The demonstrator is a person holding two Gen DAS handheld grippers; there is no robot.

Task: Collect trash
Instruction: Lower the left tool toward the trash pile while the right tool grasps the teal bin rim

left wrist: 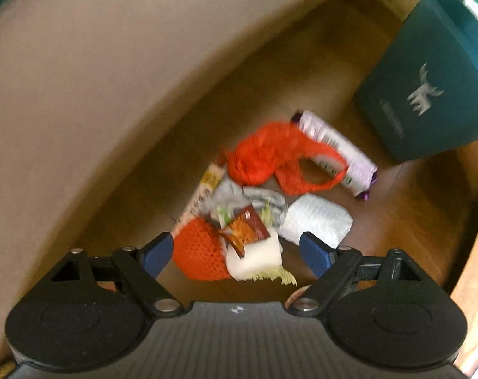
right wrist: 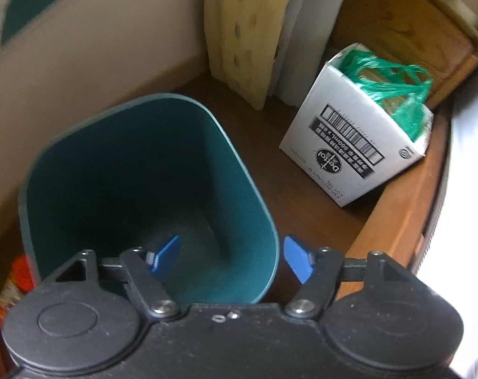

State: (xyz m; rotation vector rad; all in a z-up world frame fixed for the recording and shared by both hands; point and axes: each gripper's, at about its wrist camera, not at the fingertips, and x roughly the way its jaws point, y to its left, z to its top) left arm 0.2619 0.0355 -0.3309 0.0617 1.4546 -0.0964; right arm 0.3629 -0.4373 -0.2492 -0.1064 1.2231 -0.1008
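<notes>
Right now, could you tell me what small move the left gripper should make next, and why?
Probably lower the left gripper a little further and close on the orange mesh. Its fingers stand open over the trash pile, nothing between them, and that piece lies nearest. The teal bin looks empty.

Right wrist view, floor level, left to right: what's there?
Orange mesh trash at the left edge → dark teal plastic waste bin, open top → white cardboard box with green plastic bag inside it.
</notes>
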